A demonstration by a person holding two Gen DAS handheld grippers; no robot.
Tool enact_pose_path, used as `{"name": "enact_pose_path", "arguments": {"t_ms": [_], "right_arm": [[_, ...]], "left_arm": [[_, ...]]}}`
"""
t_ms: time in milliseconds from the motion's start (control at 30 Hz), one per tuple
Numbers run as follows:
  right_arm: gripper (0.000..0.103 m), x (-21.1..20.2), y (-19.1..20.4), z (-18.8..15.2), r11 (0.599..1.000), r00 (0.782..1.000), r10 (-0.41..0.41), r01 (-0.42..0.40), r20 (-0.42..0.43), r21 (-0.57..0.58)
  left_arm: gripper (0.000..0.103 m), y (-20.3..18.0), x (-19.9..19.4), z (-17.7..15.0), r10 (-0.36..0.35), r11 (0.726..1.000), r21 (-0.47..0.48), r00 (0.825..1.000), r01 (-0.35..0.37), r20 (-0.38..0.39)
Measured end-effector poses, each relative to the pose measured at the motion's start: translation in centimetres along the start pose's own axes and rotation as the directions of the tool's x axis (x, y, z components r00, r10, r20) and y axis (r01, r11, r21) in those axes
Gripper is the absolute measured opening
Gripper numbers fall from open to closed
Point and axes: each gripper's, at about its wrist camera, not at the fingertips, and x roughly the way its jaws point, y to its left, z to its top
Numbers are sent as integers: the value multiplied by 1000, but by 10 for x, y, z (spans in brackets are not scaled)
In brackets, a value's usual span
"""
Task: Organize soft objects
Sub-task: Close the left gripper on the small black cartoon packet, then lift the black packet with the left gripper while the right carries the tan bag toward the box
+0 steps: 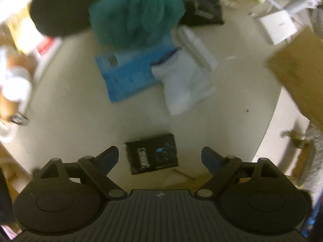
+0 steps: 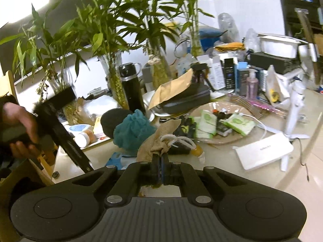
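My left gripper (image 1: pixel 159 156) is open and empty, held above the pale table (image 1: pixel 70 121). Ahead of it lie a teal mesh bath sponge (image 1: pixel 135 12), a black round cap (image 1: pixel 60 8), a blue packet (image 1: pixel 129 74) and a white folded cloth (image 1: pixel 185 80). My right gripper (image 2: pixel 160 157) is shut on a tan burlap drawstring pouch (image 2: pixel 159 139) with a white cord (image 2: pixel 179 140), held above the table. The teal sponge (image 2: pixel 132 130) and black cap (image 2: pixel 113 121) lie just beyond the pouch. The left gripper's body (image 2: pixel 60 129) shows at the left in a hand.
A small black box (image 1: pixel 153 153) lies under my left gripper. A cardboard box (image 1: pixel 298 70) is at the right. In the right wrist view the table back holds bamboo vases (image 2: pixel 115 76), a black flask (image 2: pixel 131 88), green wipe packets (image 2: pixel 238 124), a white power bank (image 2: pixel 264 153) and clutter.
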Motion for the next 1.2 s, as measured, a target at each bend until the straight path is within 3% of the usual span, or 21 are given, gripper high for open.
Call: {"name": "enact_pose_path", "arguments": {"t_ms": [67,167,333,433,467,533,633,833,1033,1133,1200], "right_arm": [[4,-7,-4,0,1000,1000,-5,5,6,8],[4,-17,-9,-1,1000,1000,-12,12,12,15],[4,-27,-13,-3,1000,1000,-20,19,23,20],[4,-30,-15,-4,1000,1000,-17,16,26,22],[4,-30,-14,-4,1000,999,-18,18,27,22],[4,-32,-15,-5,1000,999,-17,17,27,24],[4,-33,-14,-6,1000,1000,-15,15,24,23],[4,-35,-4,-8,1000,1000,-13,13,12,12],[4,-36,10,-7,1000,1000,-8,8,-4,-8],[4,-37,19,-4,1000,1000,-19,19,-6,-11],[4,-38,25,-2,999,999,-30,29,-13,-15]], "left_arm": [[90,3,14,7,-30,999,-45,998,28,-47],[90,6,29,15,-20,997,-78,995,13,-95],[90,3,50,21,93,993,-63,985,-103,-145],[89,3,59,21,106,990,-71,979,-120,-175],[87,4,61,21,104,990,-77,979,-119,-176],[72,3,65,23,112,988,-84,977,-129,-182],[69,3,66,24,114,988,-84,977,-131,-182],[67,4,47,20,91,991,-84,989,-101,-112],[67,14,-3,6,35,997,-68,999,-32,29],[67,13,-33,-6,42,999,-28,989,-38,142],[67,12,-56,-16,41,999,3,973,-43,227]]}}
